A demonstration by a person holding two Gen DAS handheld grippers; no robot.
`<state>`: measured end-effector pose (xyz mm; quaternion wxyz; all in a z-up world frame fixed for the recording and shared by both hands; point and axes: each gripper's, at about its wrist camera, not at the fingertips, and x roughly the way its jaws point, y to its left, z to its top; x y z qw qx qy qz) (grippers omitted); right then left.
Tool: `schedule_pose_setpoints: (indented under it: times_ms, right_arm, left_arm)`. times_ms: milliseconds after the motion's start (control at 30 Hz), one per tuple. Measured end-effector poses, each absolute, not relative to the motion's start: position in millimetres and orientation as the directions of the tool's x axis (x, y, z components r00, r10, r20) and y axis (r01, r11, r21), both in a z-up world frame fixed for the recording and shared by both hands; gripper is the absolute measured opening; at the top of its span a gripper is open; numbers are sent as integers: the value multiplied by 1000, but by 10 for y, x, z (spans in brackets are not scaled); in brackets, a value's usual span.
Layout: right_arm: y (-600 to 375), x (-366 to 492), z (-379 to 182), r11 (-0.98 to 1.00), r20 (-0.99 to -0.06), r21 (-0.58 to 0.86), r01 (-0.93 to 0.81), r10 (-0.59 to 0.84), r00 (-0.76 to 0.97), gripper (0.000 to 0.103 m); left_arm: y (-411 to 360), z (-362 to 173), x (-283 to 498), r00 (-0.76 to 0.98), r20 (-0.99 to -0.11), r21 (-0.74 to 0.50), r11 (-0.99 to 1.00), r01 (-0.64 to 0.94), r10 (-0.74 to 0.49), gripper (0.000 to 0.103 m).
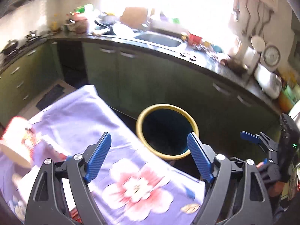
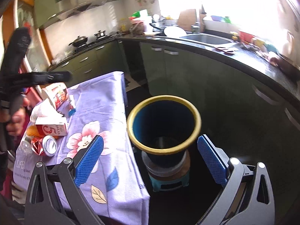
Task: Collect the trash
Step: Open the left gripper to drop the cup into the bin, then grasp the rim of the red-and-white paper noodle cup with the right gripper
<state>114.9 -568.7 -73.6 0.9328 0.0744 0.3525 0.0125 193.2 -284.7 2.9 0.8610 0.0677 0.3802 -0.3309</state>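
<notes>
The left gripper [image 1: 149, 156], black-framed with ribbed blue pads, stands wide open with nothing between its jaws, above the near right edge of the table and pointing towards the bin. The right gripper [image 2: 150, 160] is of the same build; its jaws are spread wide too and hold nothing, framing the mouth of the bin just below.

The round blue plastic bin with a yellow rim [image 2: 163, 123] stands on a low stool just beside the table's right edge. Its inside is dark; something pale seems to lie at the bottom, but I cannot tell what.

Most of the job looks left to do. Along the table's left edge, on the lilac floral tablecloth [image 2: 105, 112], a cluster of rubbish lies waiting: a tipped red and white paper cup [image 2: 55, 93], a red and white carton [image 2: 51, 127], a crushed silver can [image 2: 49, 145], a clear plastic bottle [image 2: 26, 146] and crumpled white tissue [image 2: 40, 112]
</notes>
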Motion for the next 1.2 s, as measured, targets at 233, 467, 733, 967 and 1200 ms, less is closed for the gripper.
schedule_pose_setpoints:
  times_ms: [233,467,733,967,1200]
  right_arm:
    - [-4612,1802,-491,971,-637,54,-232,213,741,99]
    - [-3202,2691,-197,889,-650,0,-458,348,676,99]
    - [-1549,3355,-316,781,-705,-189,-595,314,636,95]
    - [-841,3884,-803,729,-747,-392,-561,104,656,86]
    - [-669,4222,-1098,709,-723,-505,-491,-38,689,76]
  left_arm:
    - [-1328,226,1593,647,-634,-146,887,437,-423,83]
    - [11,379,1553,772,-582,-192,966,175,-256,87]
    - [582,187,1498,785,-594,-205,977,61,-173,87]
    - [710,46,1468,775,-607,-206,976,64,-179,87]
    - [776,-14,1494,772,-610,-210,976,61,-180,87]
